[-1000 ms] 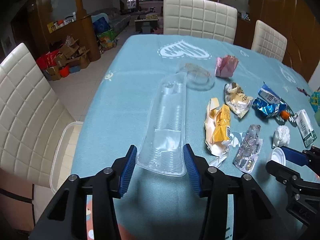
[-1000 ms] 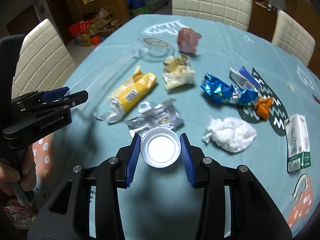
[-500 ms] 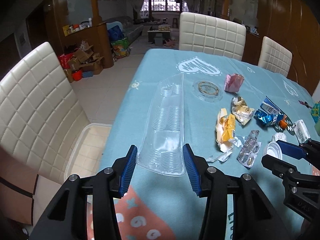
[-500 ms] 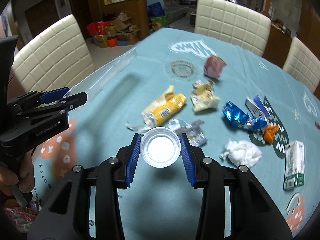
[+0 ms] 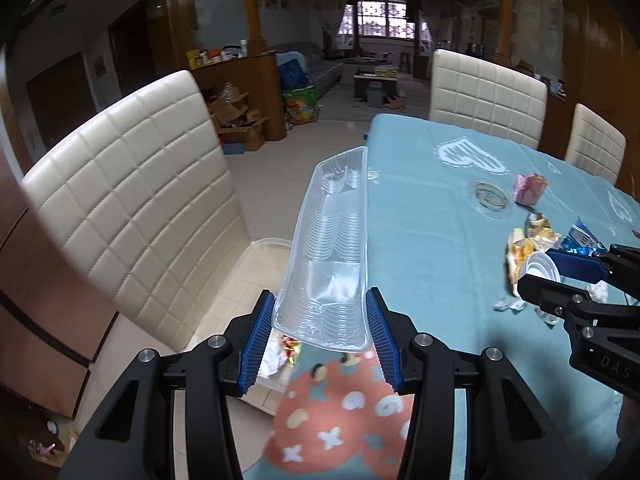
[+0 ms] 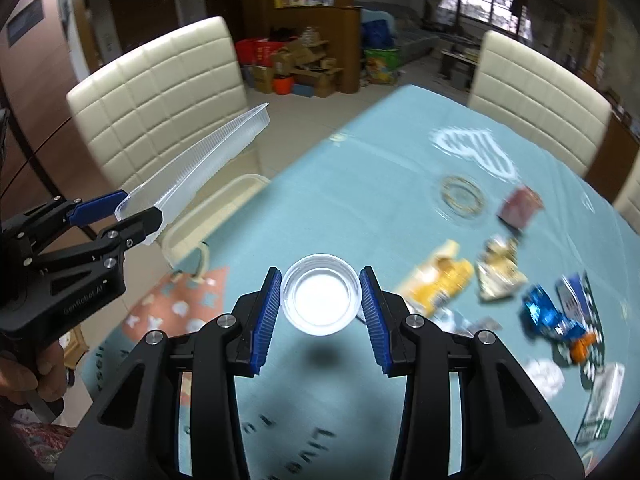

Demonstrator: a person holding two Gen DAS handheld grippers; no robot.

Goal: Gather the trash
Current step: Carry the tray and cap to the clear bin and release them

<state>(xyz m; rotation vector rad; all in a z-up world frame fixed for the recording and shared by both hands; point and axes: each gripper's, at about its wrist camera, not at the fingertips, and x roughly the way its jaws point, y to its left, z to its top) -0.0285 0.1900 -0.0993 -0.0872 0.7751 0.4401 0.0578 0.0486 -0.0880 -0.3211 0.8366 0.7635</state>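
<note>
My left gripper (image 5: 320,332) is shut on a long clear plastic tray (image 5: 332,248) and holds it in the air over the table's left edge; it also shows in the right wrist view (image 6: 200,168). My right gripper (image 6: 320,304) is shut on a small clear cup with a white bottom (image 6: 320,300), lifted above the teal tablecloth (image 6: 360,184); the cup shows in the left wrist view (image 5: 538,270). Below the left gripper, a clear bin (image 5: 272,364) on the floor holds some wrappers.
Wrappers lie on the table: a yellow one (image 6: 440,286), a gold one (image 6: 500,272), a blue one (image 6: 548,312), a pink one (image 6: 520,206), white tissue (image 6: 546,376), a small carton (image 6: 604,404), a clear lid (image 6: 462,196). Cream chairs (image 5: 132,208) stand around the table.
Both grippers have lifted their loads and swung left toward the table's edge. The plastic tray now hangs over the floor bin; the cup is raised off the table.
</note>
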